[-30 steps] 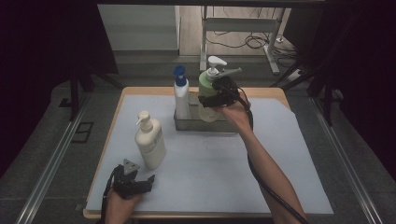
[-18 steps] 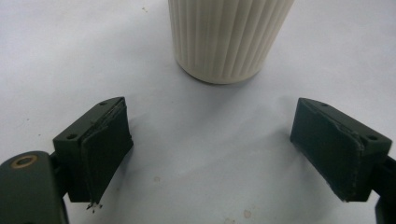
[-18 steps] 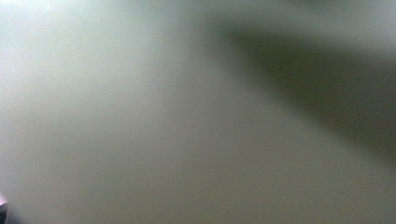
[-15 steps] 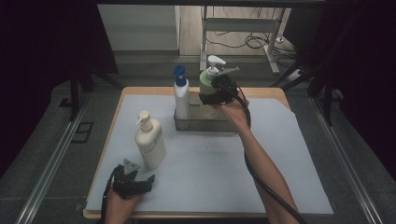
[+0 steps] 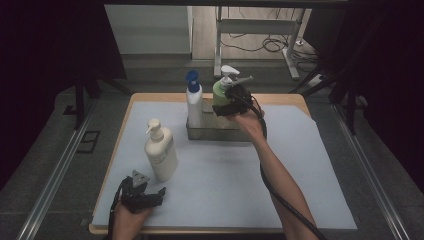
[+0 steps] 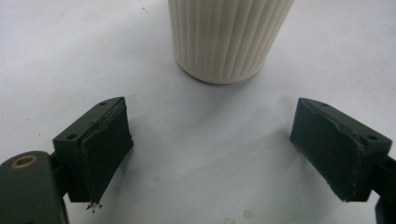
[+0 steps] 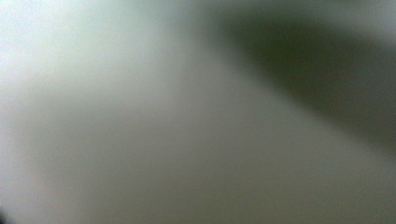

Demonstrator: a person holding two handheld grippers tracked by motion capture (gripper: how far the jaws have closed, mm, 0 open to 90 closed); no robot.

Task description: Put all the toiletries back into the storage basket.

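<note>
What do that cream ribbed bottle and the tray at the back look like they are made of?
The cream bottle looks like matte plastic: its wall is opaque, evenly coloured and moulded into fine vertical ribs, with a pump in the same cream. The tray looks like metal, probably brushed steel: it is grey with a dull sheen and thin straight walls. From above, painted or coated plastic cannot be ruled out.

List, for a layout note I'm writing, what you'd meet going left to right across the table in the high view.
Left hand-held gripper → cream pump bottle → white bottle with the blue cap → green pump bottle → right hand-held gripper at that green bottle.
</note>
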